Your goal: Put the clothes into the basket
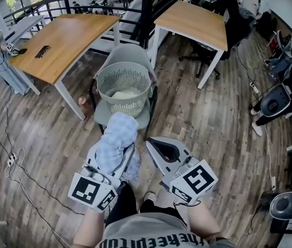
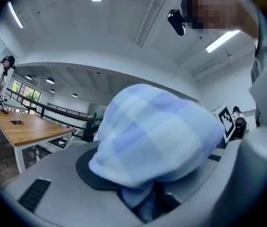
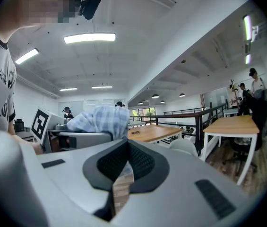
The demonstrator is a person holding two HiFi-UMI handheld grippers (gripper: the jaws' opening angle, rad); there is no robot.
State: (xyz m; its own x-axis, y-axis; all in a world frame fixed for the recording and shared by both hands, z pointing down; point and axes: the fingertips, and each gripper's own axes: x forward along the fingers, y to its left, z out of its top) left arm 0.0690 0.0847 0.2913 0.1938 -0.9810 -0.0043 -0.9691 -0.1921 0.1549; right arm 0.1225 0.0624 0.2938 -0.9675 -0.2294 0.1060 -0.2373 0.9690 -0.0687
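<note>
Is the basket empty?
No, a white cloth lies at the bottom of the basket.

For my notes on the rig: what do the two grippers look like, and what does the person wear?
Both the left gripper and right gripper are light grey shells with black jaw pads. Each carries a white cube with black square markers. The person wears a grey printed shirt.
</note>
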